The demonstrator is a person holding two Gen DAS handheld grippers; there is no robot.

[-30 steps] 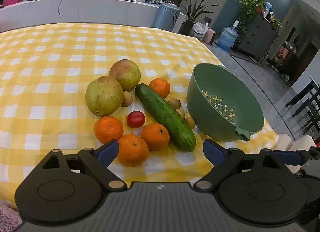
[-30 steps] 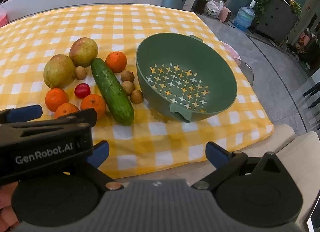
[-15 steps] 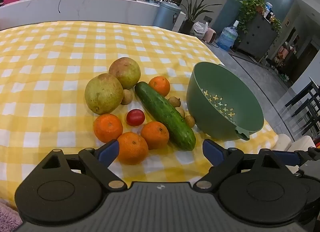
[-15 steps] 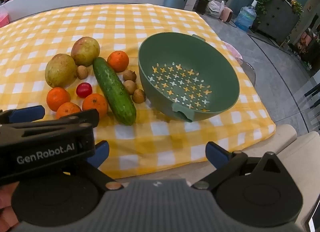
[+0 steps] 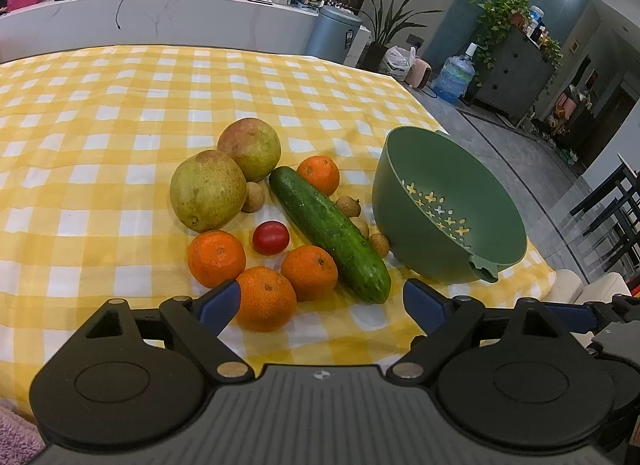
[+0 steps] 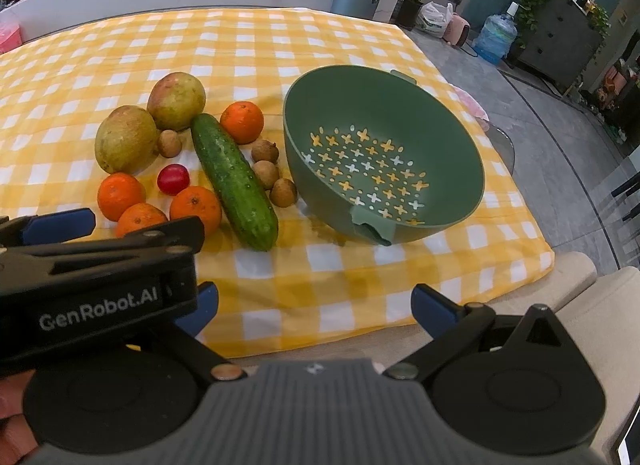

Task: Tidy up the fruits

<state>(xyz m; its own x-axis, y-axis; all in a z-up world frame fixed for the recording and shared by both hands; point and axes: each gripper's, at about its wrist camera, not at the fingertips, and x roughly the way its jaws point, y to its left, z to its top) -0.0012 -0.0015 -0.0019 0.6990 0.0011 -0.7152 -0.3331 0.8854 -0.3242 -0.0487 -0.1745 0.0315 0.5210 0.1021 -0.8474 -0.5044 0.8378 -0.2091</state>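
A pile of fruit lies on the yellow checked cloth: two large green-yellow pears [image 5: 208, 189] [image 6: 125, 137], several oranges [image 5: 265, 297] [image 6: 241, 121], a red tomato [image 5: 271, 237] [image 6: 173, 179], a cucumber [image 5: 328, 227] [image 6: 233, 180] and several small brown longans [image 6: 265, 151]. An empty green colander bowl [image 5: 404, 201] [image 6: 460, 137] sits tilted to their right. My left gripper [image 5: 320, 307] is open, just short of the nearest orange. My right gripper [image 6: 314, 305] is open over the cloth's front edge, below the bowl. The left gripper's body [image 6: 96, 277] covers the lower left of the right wrist view.
The table's right edge [image 6: 536, 225] drops to a grey floor. A beige cushion [image 6: 580, 277] lies by the front right corner. A white counter [image 5: 160, 21], a bin [image 5: 332, 37] and plants stand behind the table.
Both grippers have moved slightly forward toward the fruit and the bowl. Both stay open and empty. The fruit has not moved.
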